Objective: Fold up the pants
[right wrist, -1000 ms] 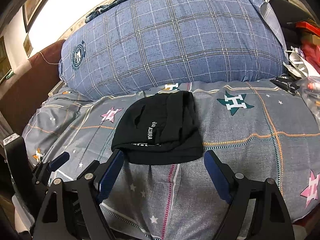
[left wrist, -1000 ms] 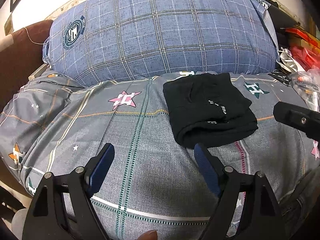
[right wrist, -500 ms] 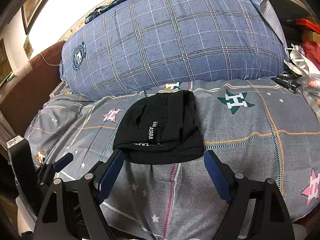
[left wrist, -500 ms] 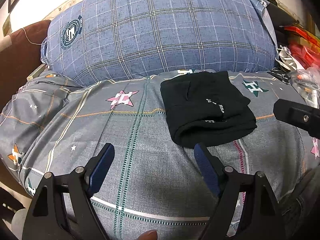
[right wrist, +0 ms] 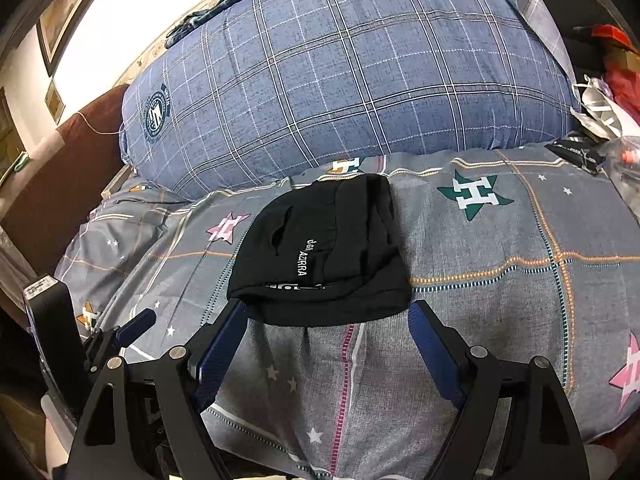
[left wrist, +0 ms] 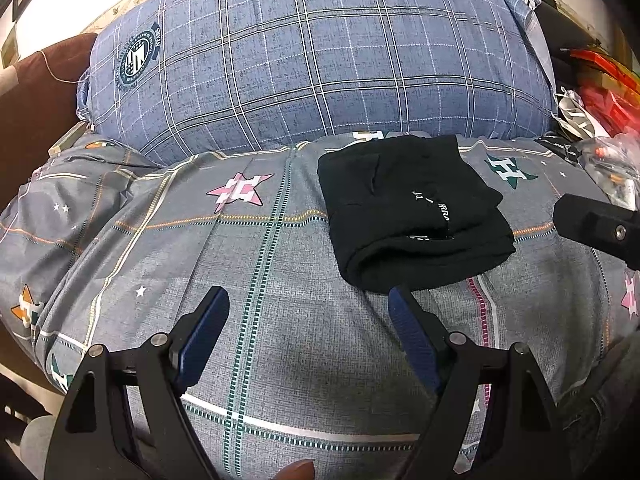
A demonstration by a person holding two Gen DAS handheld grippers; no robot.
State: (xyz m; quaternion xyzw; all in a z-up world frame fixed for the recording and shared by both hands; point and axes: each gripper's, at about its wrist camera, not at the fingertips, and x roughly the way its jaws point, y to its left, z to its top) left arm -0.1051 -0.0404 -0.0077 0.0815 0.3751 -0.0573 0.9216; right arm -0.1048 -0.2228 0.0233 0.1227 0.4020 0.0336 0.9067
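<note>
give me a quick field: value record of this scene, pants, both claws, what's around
pants: black pants, folded into a compact bundle, white lettering on top
surface: grey star-print bedspread
behind: large blue plaid pillow
left claw: open, empty, pants lie ahead to its right
right claw: open, empty, just short of the bundle's near edge
clutter: red items at the right edge

We count one folded black pants (right wrist: 320,256), one grey bedspread (right wrist: 500,320) and one blue plaid pillow (right wrist: 360,80). We count two grippers: left gripper (left wrist: 308,316), right gripper (right wrist: 326,322).
</note>
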